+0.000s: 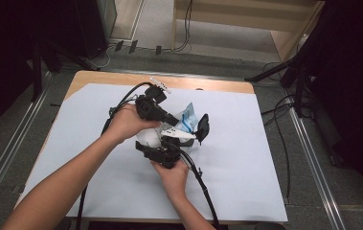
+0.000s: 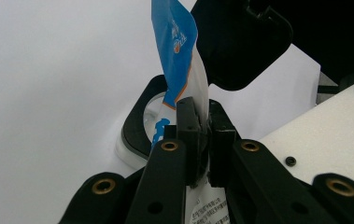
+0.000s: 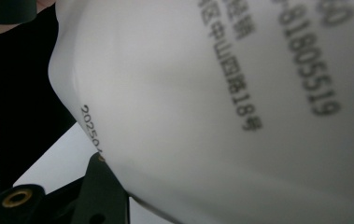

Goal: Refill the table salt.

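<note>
Item: blue-and-white pouch (image 2: 179, 56), held above the white sheet (image 1: 246, 158), nearer its far edge. In the left gripper view we see the left gripper (image 2: 202, 135) clamped on the pouch's edge. The right gripper view adds black print; we see the right gripper (image 1: 167, 148) against its white side, grip unclear.

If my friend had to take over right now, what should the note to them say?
Left gripper: shut on the top edge of the blue-and-white packet, pinching it tight.
Right gripper: the packet's white body fills the space at its jaws; I cannot tell if it grips.
The packet is held up over the white sheet on the table, between both hands.
Done: packet picked up and pinched at the top.
Left: probably opening it; it looks unopened so far.
</note>
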A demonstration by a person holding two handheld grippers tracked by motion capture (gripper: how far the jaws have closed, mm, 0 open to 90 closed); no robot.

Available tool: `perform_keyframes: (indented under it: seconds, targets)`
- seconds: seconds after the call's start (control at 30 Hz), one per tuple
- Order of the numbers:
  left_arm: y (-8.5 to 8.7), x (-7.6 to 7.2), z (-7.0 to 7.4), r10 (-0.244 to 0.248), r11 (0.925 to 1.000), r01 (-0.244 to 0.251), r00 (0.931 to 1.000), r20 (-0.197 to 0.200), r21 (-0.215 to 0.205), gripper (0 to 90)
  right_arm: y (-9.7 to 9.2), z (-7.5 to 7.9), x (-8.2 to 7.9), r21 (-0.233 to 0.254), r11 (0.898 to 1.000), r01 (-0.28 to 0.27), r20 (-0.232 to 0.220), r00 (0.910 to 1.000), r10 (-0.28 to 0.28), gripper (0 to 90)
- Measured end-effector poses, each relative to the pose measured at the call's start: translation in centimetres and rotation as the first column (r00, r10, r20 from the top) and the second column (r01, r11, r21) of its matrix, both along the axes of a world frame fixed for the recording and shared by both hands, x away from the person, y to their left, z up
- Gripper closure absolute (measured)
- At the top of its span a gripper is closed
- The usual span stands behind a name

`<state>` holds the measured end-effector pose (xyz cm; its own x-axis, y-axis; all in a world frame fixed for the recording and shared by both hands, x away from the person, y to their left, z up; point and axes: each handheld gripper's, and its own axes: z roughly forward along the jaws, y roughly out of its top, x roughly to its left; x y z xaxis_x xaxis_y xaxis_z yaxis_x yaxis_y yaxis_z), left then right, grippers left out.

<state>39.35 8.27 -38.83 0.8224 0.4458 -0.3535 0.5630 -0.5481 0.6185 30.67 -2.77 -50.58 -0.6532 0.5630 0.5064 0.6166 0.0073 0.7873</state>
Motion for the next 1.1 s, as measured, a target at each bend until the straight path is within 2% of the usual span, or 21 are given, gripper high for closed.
perform_keyframes:
  seconds: [1.1]
  targets:
    - [0.03,0.01,0.14,0.001,1.0,-0.001,1.0,-0.002,0.005,87.1,0.14,0.1,0.05,0.024,1.0,0.007,-0.012,0.9999,-0.006,54.2]
